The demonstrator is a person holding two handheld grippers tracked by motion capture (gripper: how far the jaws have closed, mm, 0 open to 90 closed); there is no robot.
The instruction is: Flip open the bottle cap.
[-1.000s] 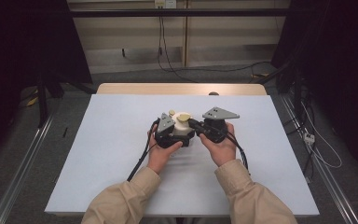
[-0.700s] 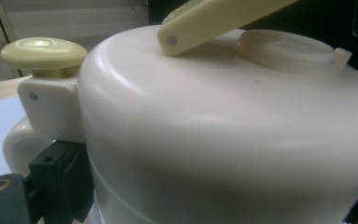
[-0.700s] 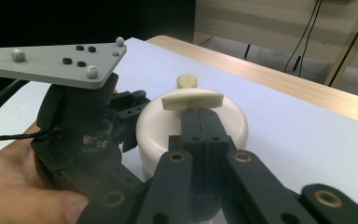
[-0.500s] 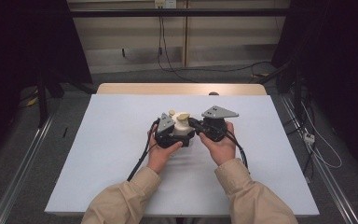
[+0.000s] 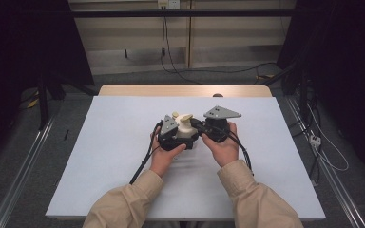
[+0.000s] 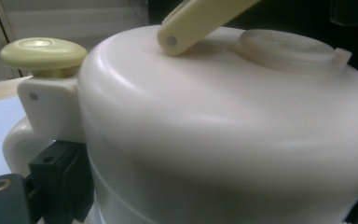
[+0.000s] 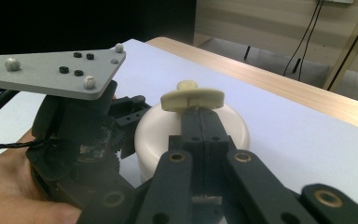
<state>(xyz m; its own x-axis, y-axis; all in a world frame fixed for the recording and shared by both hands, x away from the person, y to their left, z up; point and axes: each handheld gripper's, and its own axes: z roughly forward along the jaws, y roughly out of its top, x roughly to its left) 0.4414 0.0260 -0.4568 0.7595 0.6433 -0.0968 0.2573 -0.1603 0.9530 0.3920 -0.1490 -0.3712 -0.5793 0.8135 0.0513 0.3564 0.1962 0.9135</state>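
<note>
A cream pot (image 5: 186,133) with a domed lid is seen just forward of the middle of the white table (image 5: 114,161), well away from every edge. It is flanked by two hand-held grippers, each carried from the near edge by a hand in a tan sleeve (image 5: 123,209).

The left gripper (image 5: 171,135) is pressed against the pot's left side; a black jaw is seen in the left gripper view beside the pot's white side handle (image 6: 46,107), under a pale yellow knob (image 6: 43,51). Whether its jaws clamp the pot cannot be told.

The right gripper (image 7: 200,119) is reached over the lid, and its two black jaws are pressed together, pinching the pale yellow folding handle (image 7: 192,99) on top.
</note>
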